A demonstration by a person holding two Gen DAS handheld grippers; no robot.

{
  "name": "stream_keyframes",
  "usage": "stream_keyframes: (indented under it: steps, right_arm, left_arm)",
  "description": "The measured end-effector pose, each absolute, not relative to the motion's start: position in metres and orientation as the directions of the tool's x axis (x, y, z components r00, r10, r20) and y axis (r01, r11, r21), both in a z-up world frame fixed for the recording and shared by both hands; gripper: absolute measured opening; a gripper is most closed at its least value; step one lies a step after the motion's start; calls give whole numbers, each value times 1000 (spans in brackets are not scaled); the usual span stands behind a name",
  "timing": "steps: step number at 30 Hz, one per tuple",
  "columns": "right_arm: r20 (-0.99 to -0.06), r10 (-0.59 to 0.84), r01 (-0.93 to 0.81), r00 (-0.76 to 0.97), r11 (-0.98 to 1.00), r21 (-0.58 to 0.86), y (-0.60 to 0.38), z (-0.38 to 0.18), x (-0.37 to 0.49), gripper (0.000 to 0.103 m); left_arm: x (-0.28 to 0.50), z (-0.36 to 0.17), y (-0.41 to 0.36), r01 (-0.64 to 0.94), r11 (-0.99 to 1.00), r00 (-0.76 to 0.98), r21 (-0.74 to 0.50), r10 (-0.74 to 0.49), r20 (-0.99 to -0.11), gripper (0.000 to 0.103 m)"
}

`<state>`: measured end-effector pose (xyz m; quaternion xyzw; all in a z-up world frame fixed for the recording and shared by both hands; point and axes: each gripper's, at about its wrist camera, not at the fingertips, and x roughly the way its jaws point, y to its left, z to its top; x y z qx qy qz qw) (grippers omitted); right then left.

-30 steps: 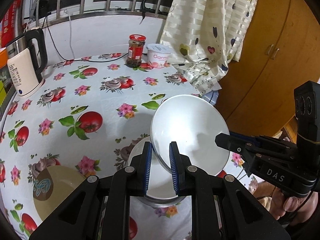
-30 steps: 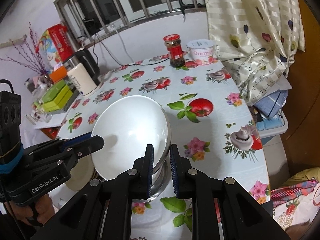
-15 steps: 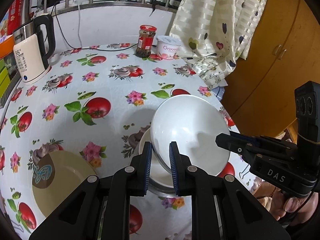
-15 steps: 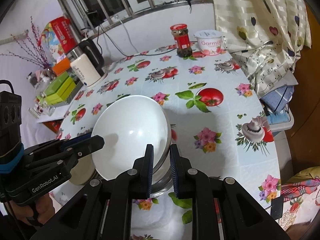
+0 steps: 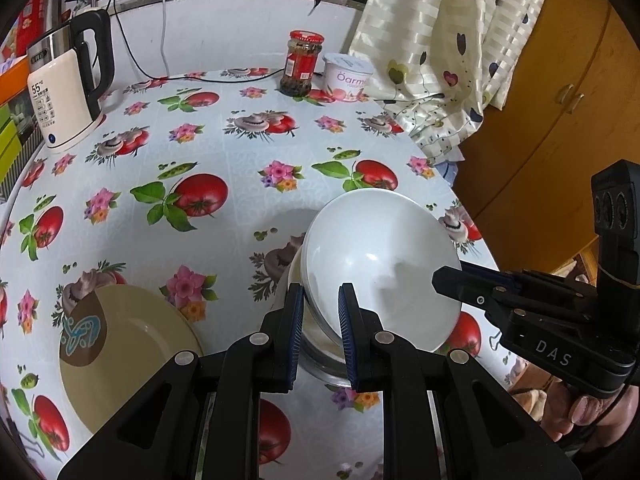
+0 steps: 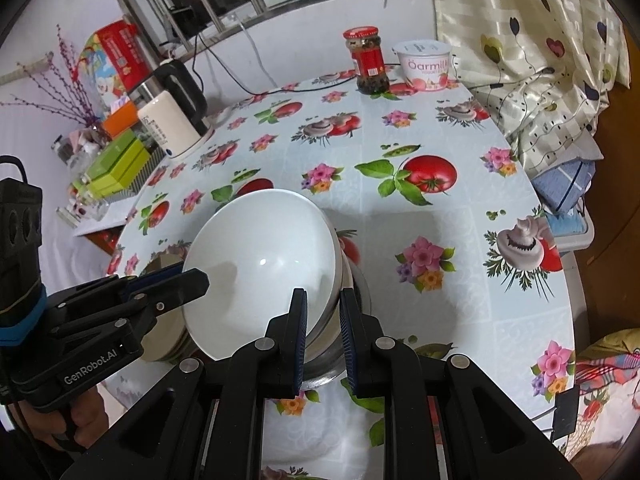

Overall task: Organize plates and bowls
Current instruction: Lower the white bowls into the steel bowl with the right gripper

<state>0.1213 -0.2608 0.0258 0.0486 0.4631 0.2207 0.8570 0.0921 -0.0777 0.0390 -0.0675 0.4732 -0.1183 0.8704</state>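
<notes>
A white bowl is held between both grippers, tilted, right above a stack of a cream bowl and a steel bowl on the flowered tablecloth. My left gripper is shut on the bowl's left rim. My right gripper is shut on its right rim; the white bowl fills the middle of the right wrist view, with the steel bowl under it. A tan plate with a brown patch lies to the left of the stack.
A white kettle stands at the back left. A red-lidded jar and a yogurt tub stand at the back by the curtain. Green boxes sit beyond the table's left edge. The table edge runs on the right.
Both grippers have lowered the white bowl toward the stacked bowls, and it tilts less steeply than before. The cameras have pulled back, showing more of the table.
</notes>
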Motion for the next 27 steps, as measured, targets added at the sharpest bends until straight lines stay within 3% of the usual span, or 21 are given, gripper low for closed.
stream_keyframes:
  steps: [27]
  right_arm:
    - [-800,420,-333,428,896,293,-257,12,131,19]
  left_arm:
    - [100,23,-74,128,961,478,-244,-275,-834,19]
